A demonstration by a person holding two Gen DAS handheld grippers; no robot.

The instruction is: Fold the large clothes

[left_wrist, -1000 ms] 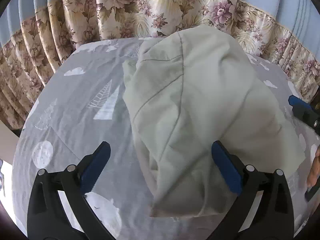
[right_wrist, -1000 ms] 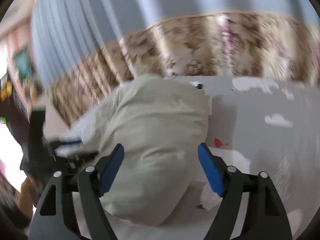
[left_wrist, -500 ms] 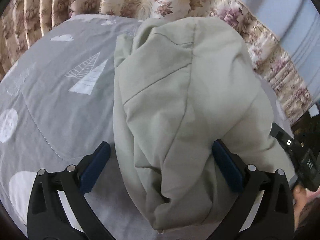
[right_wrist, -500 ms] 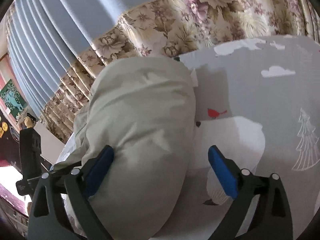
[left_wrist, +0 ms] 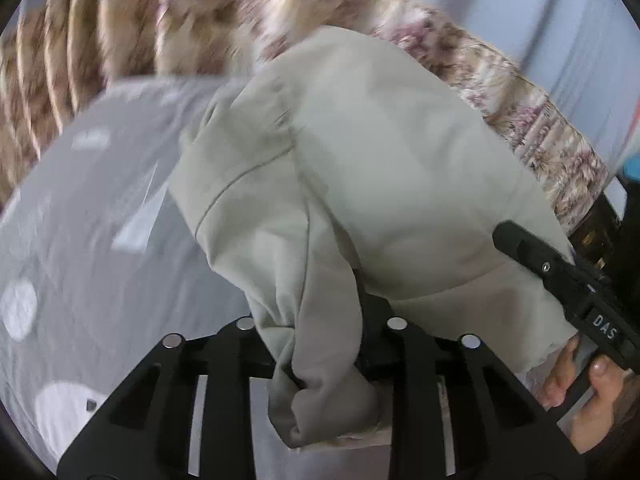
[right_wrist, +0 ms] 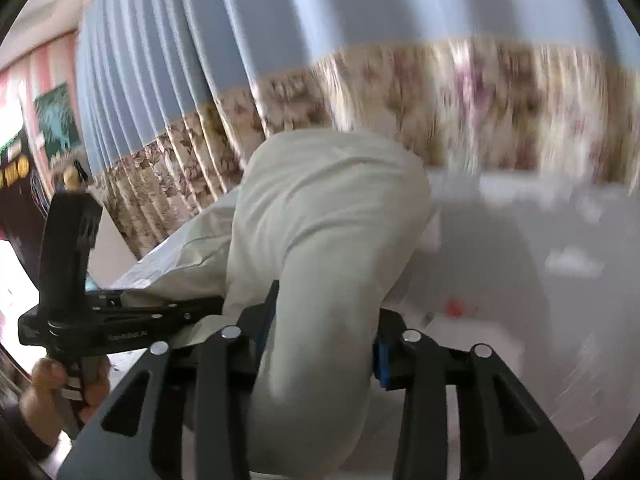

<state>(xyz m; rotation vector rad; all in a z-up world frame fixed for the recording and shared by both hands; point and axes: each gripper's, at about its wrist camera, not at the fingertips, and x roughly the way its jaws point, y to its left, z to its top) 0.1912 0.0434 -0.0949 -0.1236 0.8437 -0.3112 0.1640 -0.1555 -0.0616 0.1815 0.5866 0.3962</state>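
Note:
A pale green garment [left_wrist: 380, 168] lies heaped on the grey printed bedsheet [left_wrist: 100, 240]. My left gripper [left_wrist: 316, 320] is closing its jaws on the near edge, and a thick fold of the cloth is bunched and pinched between them. In the right wrist view the same garment [right_wrist: 328, 208] rises in a hump. My right gripper [right_wrist: 324, 340] is closing too, with a roll of fabric squeezed between its blue pads [right_wrist: 380, 360]. Each tool shows in the other view: the right gripper body [left_wrist: 560, 276] at right, the left gripper body [right_wrist: 120, 316] at left.
A floral-hemmed blue curtain [left_wrist: 200, 20] hangs right behind the bed, also seen as the curtain [right_wrist: 440, 100]. A person's hand [left_wrist: 580, 380] holds the right tool; another hand [right_wrist: 52, 384] holds the left. Bare sheet [right_wrist: 540, 300] spreads to the right. Dark furniture [left_wrist: 600, 232] stands at far right.
Both grippers went from wide open around the garment to closed on bunched folds of it. The cloth's near edge has gathered up between the jaws, and both views have blurred with motion.

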